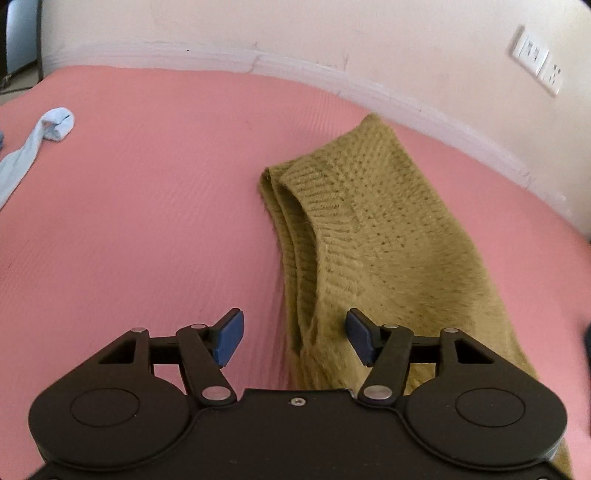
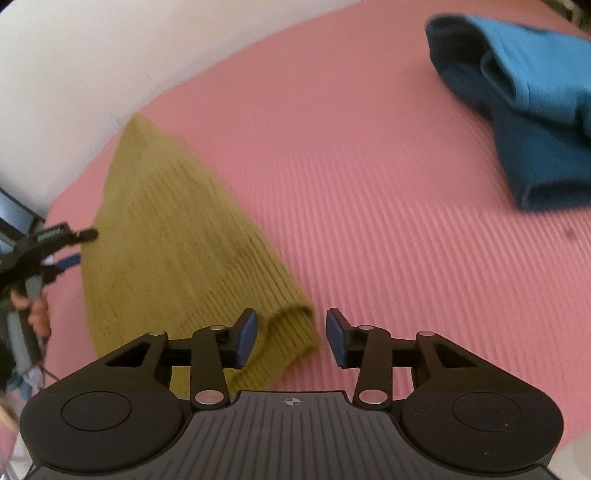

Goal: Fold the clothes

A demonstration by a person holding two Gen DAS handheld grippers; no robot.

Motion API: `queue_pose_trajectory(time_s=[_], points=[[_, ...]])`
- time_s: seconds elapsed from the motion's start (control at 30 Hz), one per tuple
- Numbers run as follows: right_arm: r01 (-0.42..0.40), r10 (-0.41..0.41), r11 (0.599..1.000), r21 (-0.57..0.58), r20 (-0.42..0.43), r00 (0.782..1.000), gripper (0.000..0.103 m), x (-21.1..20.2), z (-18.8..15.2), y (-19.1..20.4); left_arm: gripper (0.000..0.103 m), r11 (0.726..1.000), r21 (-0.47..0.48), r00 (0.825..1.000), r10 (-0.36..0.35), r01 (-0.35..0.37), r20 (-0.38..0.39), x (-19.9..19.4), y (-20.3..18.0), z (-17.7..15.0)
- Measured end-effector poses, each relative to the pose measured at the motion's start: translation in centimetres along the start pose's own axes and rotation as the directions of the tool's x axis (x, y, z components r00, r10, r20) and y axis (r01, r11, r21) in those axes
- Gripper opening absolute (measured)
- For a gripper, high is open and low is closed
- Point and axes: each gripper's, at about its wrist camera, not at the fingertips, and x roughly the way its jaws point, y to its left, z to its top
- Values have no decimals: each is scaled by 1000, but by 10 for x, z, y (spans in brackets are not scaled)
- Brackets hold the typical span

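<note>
Sweater (image 1: 384, 236): olive-green knit, laid folded on the pink mat (image 1: 147, 206). In the left wrist view a doubled ribbed edge is seen along its left side, and its far corner lies near the mat's back edge, close under the wall (image 1: 295, 33). In the right wrist view the sweater (image 2: 177, 236) is seen as a long ribbed shape narrowing toward the wall (image 2: 74, 66), with a ribbed cuff end nearest the camera.

Left gripper (image 1: 293, 334): jaws spread, nothing pinched. The sweater's left edge is seen between and beneath the blue pads (image 1: 231, 334); whether they touch the knit cannot be told. The same gripper (image 2: 68, 245) is also seen, blurred, at the sweater's left side in the right wrist view.

Right gripper (image 2: 291, 338): jaws spread, nothing pinched. The cuff end is seen between the pads (image 2: 246, 338), nearer the left one; contact cannot be told.

Blue garment (image 2: 524, 110): bunched, two shades of blue, lying on the mat (image 2: 369, 184) well apart from the sweater, to its right.

Pale blue cloth (image 1: 33, 147): a narrow strip lying on the mat well to the sweater's left.

Wall socket (image 1: 537, 61): white, mounted on the wall above and right of the sweater.
</note>
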Motion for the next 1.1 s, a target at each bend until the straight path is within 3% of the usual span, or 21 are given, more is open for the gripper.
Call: queue_pose_trajectory(time_s=[0.13,0.23,0.27,0.3,0.37,0.4,0.43,0.6,0.73,0.87,0.97,1.03,1.1], points=[[-74,75,994,80,-2,997,41,5,-8,-6,59,999,-23,999,-35,35,-13,14,-2,2],[-86,88,993,83,-14,996,41,11,-16,-1,55,1000,16,1000,-9,10,-8,19,-12,6],[-76,77,994,79,-10,997,41,10,-18,0,48,1000,26,1000,-15,15,-2,19,-14,6],[-73,74,994,82,-7,997,41,10,-19,4,33,999,31,1000,-25,25,1,18,-17,7],[-88,88,992,92,2,996,33,8,-24,8,17,999,46,1000,-17,16,19,16,-21,6],[-99,99,990,100,4,995,23,10,-25,10,11,998,54,1000,-14,13,28,13,-22,5],[-111,111,988,107,6,994,19,11,-27,11,10,998,60,999,-8,6,37,12,-25,5],[-49,48,998,28,10,999,17,9,-13,14,10,999,46,996,22,-26,88,-16,-22,-13],[62,-58,995,-81,52,997,17,2,21,8,10,996,62,997,59,-63,59,-48,-20,-53],[166,-153,971,-170,86,984,17,18,61,15,10,999,-4,999,39,-39,5,-72,-17,-88],[202,-186,957,-207,92,978,17,31,79,24,18,998,-40,999,43,-43,-9,-80,-12,-97],[210,-193,952,-223,93,977,18,31,82,28,29,997,-63,999,49,-49,-9,-84,-5,-95],[218,-197,945,-242,111,974,21,18,79,23,32,994,-92,998,60,-59,8,-92,7,-91]])
